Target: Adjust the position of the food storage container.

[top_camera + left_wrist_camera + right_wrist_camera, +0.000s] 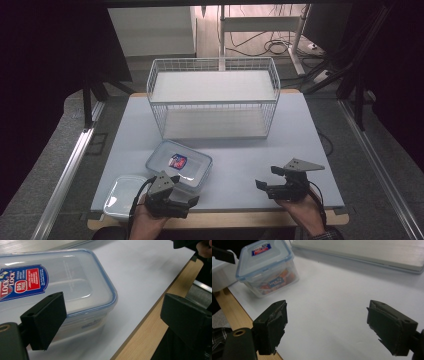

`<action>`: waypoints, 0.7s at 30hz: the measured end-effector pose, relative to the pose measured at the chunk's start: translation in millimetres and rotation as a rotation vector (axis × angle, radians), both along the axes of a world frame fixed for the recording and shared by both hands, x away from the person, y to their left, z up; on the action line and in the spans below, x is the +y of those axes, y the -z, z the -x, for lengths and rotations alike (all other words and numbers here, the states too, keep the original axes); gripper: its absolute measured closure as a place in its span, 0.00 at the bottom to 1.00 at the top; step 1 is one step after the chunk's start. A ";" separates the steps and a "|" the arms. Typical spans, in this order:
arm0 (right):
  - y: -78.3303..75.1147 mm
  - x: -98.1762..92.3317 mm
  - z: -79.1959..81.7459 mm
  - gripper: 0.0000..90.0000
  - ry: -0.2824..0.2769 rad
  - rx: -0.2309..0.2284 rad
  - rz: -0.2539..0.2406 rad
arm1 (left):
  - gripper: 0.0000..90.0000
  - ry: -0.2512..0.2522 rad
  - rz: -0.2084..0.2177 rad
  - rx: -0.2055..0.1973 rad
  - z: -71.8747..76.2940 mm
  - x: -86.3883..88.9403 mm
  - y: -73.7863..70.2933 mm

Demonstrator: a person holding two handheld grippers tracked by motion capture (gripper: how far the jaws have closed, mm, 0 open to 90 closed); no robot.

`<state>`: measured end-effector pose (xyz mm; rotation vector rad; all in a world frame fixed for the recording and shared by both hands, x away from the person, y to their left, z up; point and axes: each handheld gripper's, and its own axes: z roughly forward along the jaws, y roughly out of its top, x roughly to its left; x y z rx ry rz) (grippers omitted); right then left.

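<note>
Left gripper (172, 192), bottom left of the high view, gapes beside the box (57, 287) with nothing gripped; right gripper (280, 182), lower right, gapes idle too. Risk: the smooth lid slips or the box skids off the near edge. Box sits lower centre: clear, blue-rimmed, labelled.

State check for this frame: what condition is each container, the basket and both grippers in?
Labelled food box: lid on, upright on the table.
Second plastic box: at the table's near left corner, contents unclear.
Wire basket: upright, empty.
Left gripper: open, beside the labelled box.
Right gripper: open, holding nothing.
</note>
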<state>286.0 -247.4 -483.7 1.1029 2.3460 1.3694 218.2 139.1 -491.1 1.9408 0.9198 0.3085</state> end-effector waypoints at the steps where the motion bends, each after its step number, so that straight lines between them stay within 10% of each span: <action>1: 0.0 0.0 0.0 0.19 0.000 0.000 0.000 | 0.07 0.005 -0.001 -0.004 0.7 0.6 -0.6; 13: 9.2 1.8 -3.3 0.21 -0.002 0.033 0.025 | 0.22 -0.028 -0.026 0.000 6.6 16.7 -13.8; 21: 4.9 1.7 -0.2 0.23 -0.004 -0.018 0.026 | 0.78 -0.104 -0.045 0.084 24.3 57.6 -18.3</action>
